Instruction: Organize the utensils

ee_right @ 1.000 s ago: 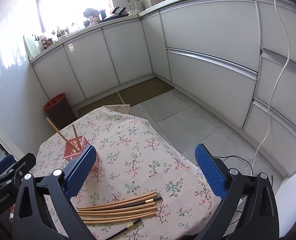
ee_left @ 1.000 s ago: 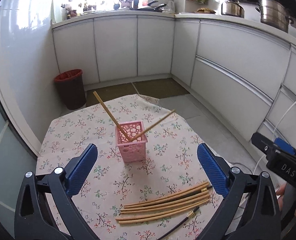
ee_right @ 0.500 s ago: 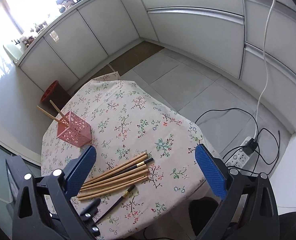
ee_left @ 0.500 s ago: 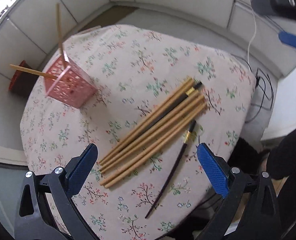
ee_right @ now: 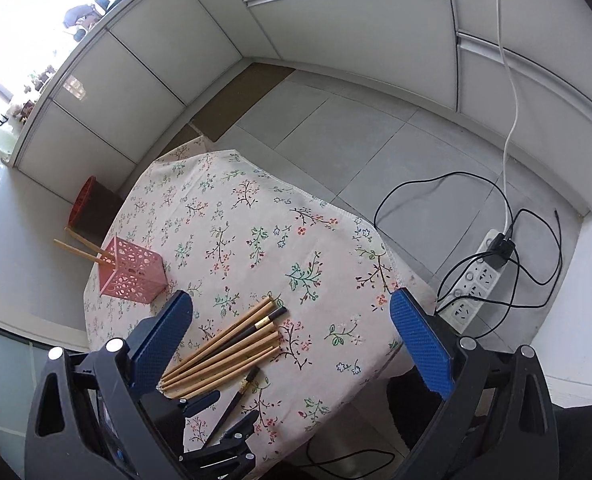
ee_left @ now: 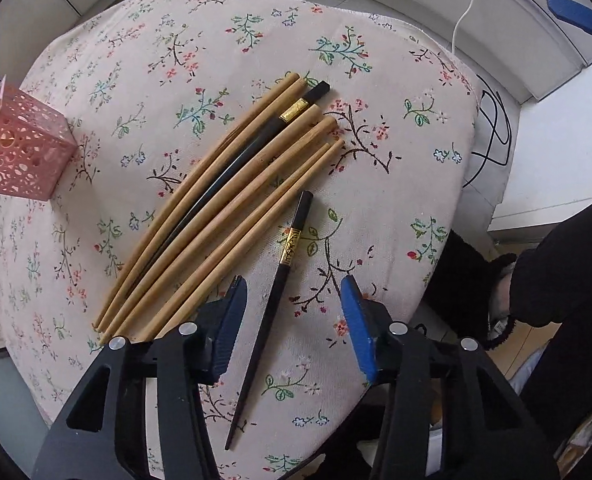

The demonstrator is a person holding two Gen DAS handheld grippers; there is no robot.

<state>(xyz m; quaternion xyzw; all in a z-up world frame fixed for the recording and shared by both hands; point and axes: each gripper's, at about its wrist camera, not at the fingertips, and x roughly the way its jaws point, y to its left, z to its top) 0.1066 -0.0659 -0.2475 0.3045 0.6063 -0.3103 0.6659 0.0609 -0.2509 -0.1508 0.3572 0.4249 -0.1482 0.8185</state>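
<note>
Table: a small table under a floral tablecloth (ee_left: 376, 208) carries everything; it stands on a tiled kitchen floor between white cabinets.
Pink holder: the perforated pink basket (ee_left: 16, 160) stands upright near the table's far left edge, with two wooden chopsticks (ee_right: 82, 248) leaning out of it; judging by the task, it is where the rest should go.
Chopstick bundle: six wooden chopsticks and one black one (ee_left: 224, 200) lie side by side near the middle of the table, running diagonally toward its near edge, tips pointing at the left gripper.
Lone chopstick: a black chopstick with a gold band (ee_left: 280, 288) lies apart, just beside the bundle, its thin tip reaching the near edge.
Left gripper: the left gripper (ee_left: 294, 312) is low over the near edge with jaws partly open and empty, straddling the lone black chopstick, probably lined up to pinch it.
Right gripper: the right gripper (ee_right: 292, 340) is held high above the table, jaws wide open and holding nothing, seemingly kept clear while the left works.
Power strip: a white power strip (ee_right: 476, 280) with cables lies on the floor beyond the table's right edge.
</note>
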